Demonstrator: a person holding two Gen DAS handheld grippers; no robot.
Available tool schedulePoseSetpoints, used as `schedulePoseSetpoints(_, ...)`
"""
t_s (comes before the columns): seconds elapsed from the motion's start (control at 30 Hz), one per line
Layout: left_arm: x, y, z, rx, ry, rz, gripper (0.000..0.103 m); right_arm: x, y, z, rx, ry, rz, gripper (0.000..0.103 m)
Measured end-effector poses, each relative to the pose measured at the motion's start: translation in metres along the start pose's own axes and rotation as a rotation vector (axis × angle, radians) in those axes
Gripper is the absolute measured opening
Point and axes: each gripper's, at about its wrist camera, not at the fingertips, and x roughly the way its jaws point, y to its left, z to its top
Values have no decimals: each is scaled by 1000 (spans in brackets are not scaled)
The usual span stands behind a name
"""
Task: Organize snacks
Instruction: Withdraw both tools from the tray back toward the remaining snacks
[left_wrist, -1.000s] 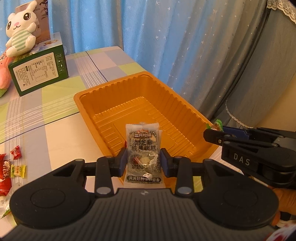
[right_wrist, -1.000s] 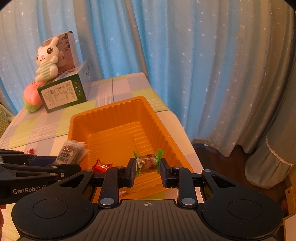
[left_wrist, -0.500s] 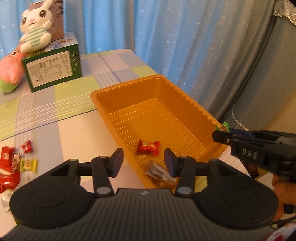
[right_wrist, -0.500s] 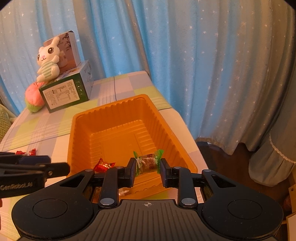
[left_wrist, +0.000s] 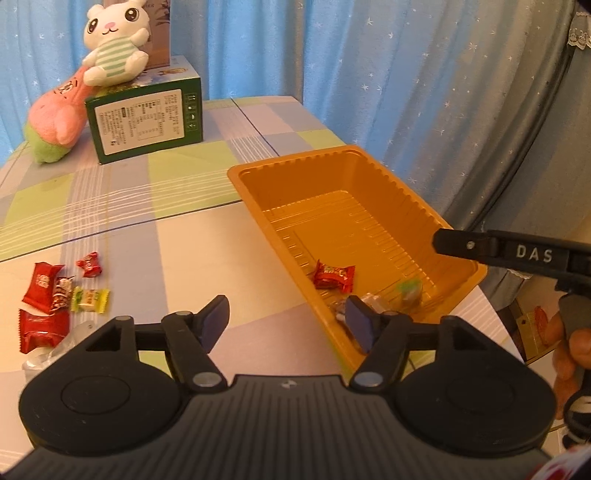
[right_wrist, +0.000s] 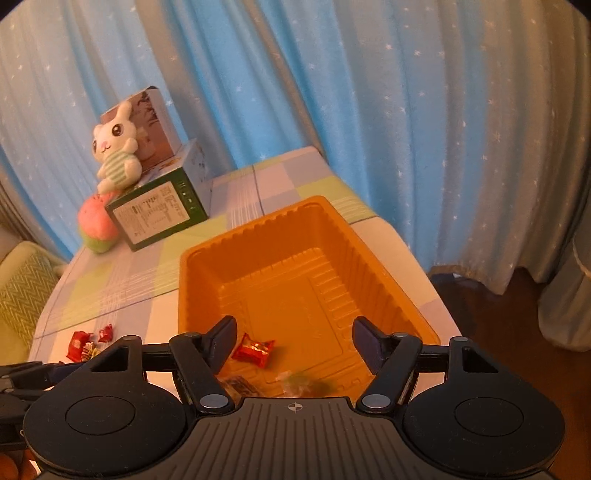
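An orange plastic tray (left_wrist: 295, 162) stands near the table's right edge. In it lie a red candy (left_wrist: 334, 275), a clear snack packet (left_wrist: 369, 302) and a blurred green-wrapped candy (left_wrist: 408, 290). My left gripper (left_wrist: 286, 317) hangs over the table by the tray's near left corner, its jaws opening with nothing between them. My right gripper (right_wrist: 293, 339) is above the tray's (right_wrist: 258, 229) near end, jaws also opening and holding nothing. The green candy (right_wrist: 306, 382) lies blurred just below it, beside the red candy (right_wrist: 255, 349). Several loose snacks (left_wrist: 62, 295) sit on the table at left.
A green box (left_wrist: 144, 118) with a plush rabbit (left_wrist: 114, 48) on top and a pink plush (left_wrist: 55, 118) stand at the table's far left. Blue curtains hang behind. The table edge drops off just right of the tray. A hand (left_wrist: 576, 350) holds the right gripper.
The left gripper let the clear packet go into the tray, opened wider and drifted left. The right gripper opened and dropped the green candy into the tray.
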Motion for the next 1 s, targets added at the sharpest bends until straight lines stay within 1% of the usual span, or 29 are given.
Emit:
schedulePoseSetpoints(0.13, -10, 3, -6, -12, -4, 10, 72, -12, -3, -4, 13, 1, -32, 69)
schedulePoseSetpoints(0.23, -20, 5, -12, -22, -5, 14, 72, -26, -2, -11, 20, -1, -48, 69)
schedulePoseSetpoints(0.4, -38, 7, -22, -28, -6, 18, 73, -47, 9, -27, -2, 5, -74, 69)
schedulePoseSetpoints(0.63, -69, 15, -36, -38, -23, 27, 76, -75, 32, -48, -31, 3, -87, 69)
schedulePoseSetpoints(1.0, -113, 35, -59, -52, -55, 51, 79, -98, 67, -73, -77, 13, -62, 69)
